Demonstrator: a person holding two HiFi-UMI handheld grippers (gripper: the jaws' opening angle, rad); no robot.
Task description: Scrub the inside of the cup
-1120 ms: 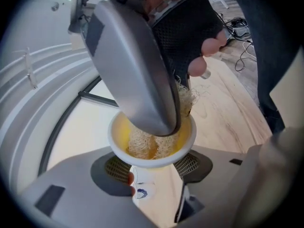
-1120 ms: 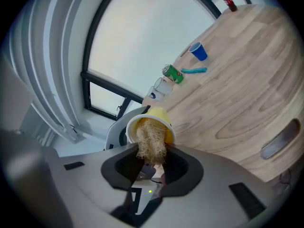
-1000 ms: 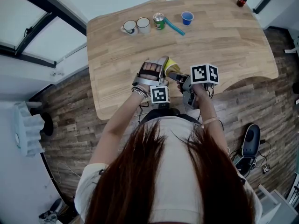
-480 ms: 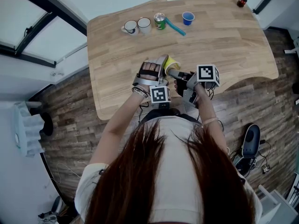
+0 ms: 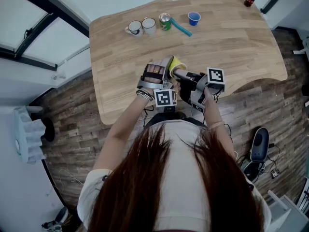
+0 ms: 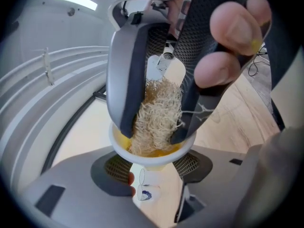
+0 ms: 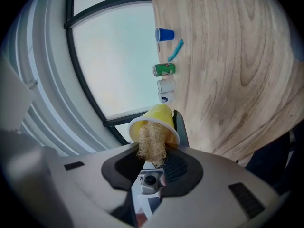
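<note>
1. Yellow cup (image 7: 160,114) clamped in left gripper (image 6: 153,169); jaws spread wide, pads pressed on cup's sides.
2. Held off table (image 5: 231,47), above its near edge, tipped over sideways, mouth toward right gripper (image 7: 152,164).
3. Right gripper closed partway on loofah (image 7: 152,145): wad pinched between pads, front end sticking out past jaws.
4. Loofah end pushed into cup mouth, touching yellow inner wall. Right jaw tips inside white rim too, one each side of wad.
5. Depth of loofah in cup hard to judge; possibly short of bottom.
6. Both grippers close together in head view, left marker cube just beside right gripper's body.
7. Hand (image 6: 232,37) wrapped round right gripper; two fingertips large in left gripper view, upper right.
8. Along far side of table, left to right: mugs (image 5: 147,25) side by side, can (image 5: 164,21), teal stick (image 5: 180,28), blue cup (image 5: 193,18). All well apart from grippers.
9. Bottle (image 5: 249,0) upright at far right corner of table.
10. Plank floor (image 5: 72,124) round table; window frame at upper left.
</note>
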